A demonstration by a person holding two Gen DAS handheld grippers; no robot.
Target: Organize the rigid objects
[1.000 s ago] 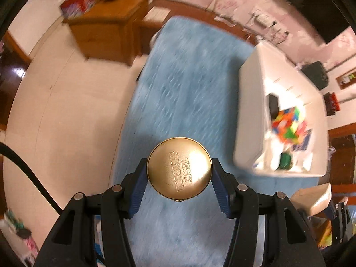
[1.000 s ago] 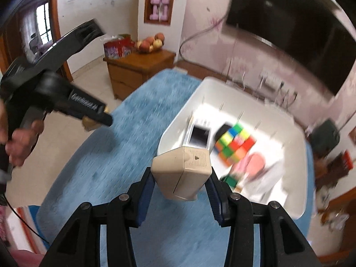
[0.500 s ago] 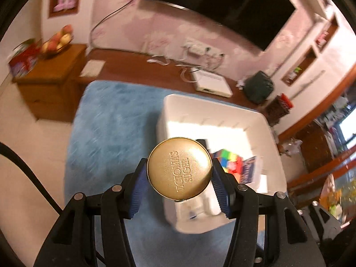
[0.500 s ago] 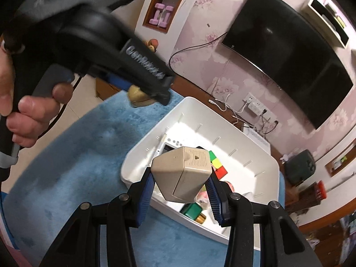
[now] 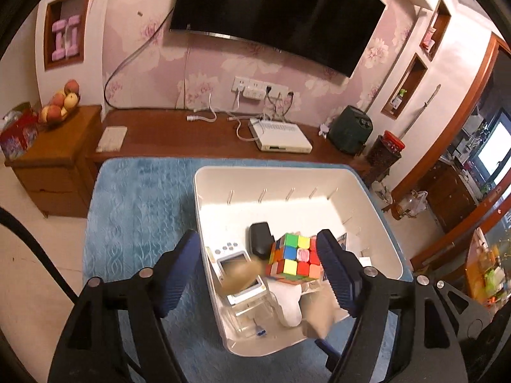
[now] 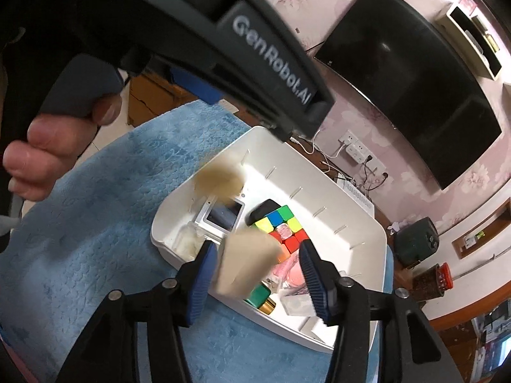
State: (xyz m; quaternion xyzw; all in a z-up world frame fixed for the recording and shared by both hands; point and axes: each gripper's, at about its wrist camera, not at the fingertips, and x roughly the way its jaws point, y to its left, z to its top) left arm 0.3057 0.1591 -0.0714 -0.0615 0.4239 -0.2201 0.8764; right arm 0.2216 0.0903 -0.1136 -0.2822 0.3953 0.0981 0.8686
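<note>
Both grippers hang open over the white bin. The left gripper holds nothing; the gold tin shows as a blur falling over the bin's near left part, also blurred in the right wrist view. The right gripper is open; the beige box is a blur between its fingers, dropping free, and shows in the left wrist view. In the bin lie a colour cube, a white handheld device and a black case.
The bin stands on a blue mat. Behind it runs a low wooden shelf with cables and a white box under a wall TV. A wooden cabinet with fruit stands at the left. The left gripper's body looms above in the right wrist view.
Both grippers moved over the bin and opened. The gold tin left the left gripper and the beige box left the right gripper; both are falling into the bin.
</note>
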